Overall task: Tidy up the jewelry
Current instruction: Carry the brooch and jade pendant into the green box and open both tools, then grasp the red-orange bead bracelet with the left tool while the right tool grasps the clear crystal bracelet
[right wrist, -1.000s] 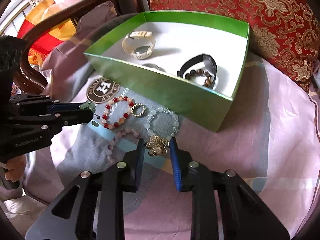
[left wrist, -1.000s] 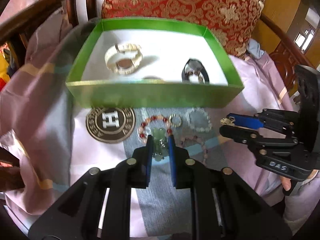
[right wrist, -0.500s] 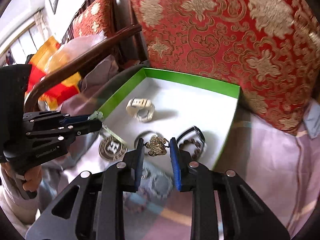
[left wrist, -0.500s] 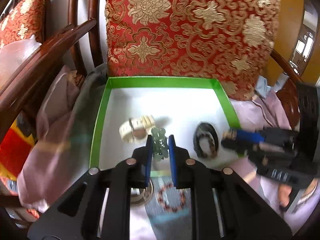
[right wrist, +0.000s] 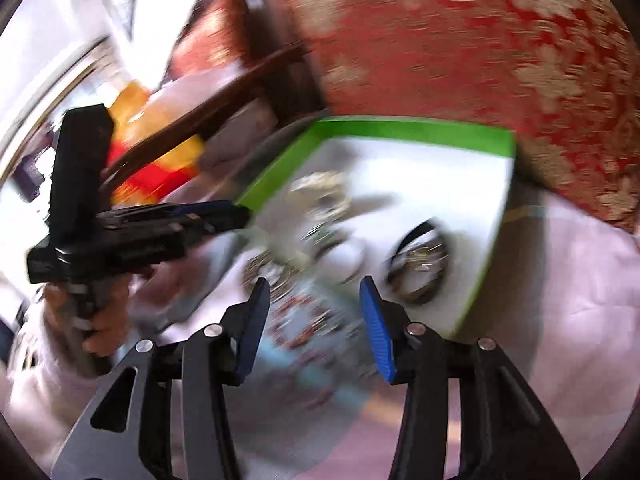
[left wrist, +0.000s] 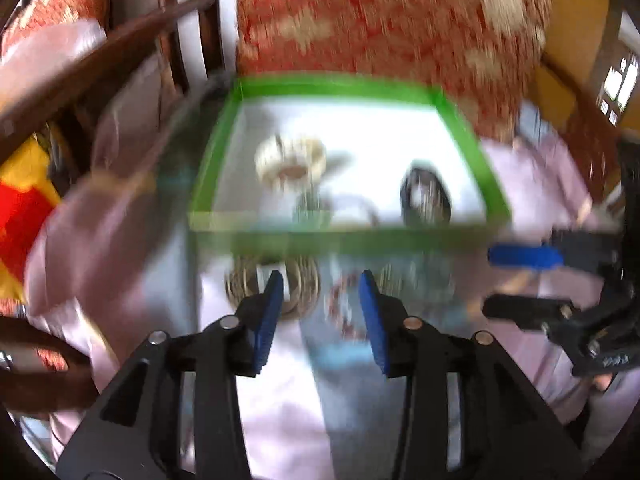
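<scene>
Nearest the lens, the left claw (left wrist: 320,280) is spreading with nothing between its blue pads, and the right claw (right wrist: 312,284) is likewise opening and empty; that suits a release, so both probably hang free to fetch more. Just past them, on the lilac cloth (left wrist: 280,420) covering the seat, blurred bead bracelets (right wrist: 304,320) and a round medallion (left wrist: 296,284) lie outside the box, seemingly unsorted. Beyond sits the green box (left wrist: 340,90), its white floor holding a pale watch (left wrist: 290,158) and a dark watch (left wrist: 426,196), gathered there as tidied pieces. Farthest stands the red cushion (left wrist: 380,32).
</scene>
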Available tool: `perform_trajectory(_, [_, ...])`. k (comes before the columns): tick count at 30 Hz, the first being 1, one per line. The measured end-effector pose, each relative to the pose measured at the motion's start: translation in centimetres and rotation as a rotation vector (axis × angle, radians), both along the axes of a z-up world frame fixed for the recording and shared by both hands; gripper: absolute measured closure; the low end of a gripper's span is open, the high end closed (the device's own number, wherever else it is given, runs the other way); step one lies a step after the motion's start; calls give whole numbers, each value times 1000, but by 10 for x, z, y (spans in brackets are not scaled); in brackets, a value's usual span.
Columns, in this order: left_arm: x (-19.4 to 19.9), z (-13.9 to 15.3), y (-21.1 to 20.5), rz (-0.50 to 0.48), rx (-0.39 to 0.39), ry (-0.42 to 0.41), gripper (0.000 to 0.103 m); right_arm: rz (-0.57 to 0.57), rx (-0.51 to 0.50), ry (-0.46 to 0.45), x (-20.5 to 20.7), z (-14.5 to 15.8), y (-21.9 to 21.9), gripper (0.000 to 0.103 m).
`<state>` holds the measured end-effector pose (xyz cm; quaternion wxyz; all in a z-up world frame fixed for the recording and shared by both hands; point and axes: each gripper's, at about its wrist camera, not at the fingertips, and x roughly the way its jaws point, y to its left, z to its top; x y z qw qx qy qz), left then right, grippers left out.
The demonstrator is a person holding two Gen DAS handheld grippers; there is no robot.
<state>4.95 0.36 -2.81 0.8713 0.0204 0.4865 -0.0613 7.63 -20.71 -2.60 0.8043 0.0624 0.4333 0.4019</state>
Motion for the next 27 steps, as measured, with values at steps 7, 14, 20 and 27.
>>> perform_trajectory(7, [-1,-56,-19,-31,-6,158,63,8,-331,33,-11,-58,36,56])
perform_trajectory(14, [-4,-60,-36,-72,4,157,53,-87,-387,9,0,-82,34,55])
perform_trajectory(20, [1,-68,-38,-56,4,159,54,-62,-445,9,-5,-81,41,91])
perform_trajectory(27, [2,-68,-24,-22,-11,156,88,-102,-390,50,3,-69,22,92])
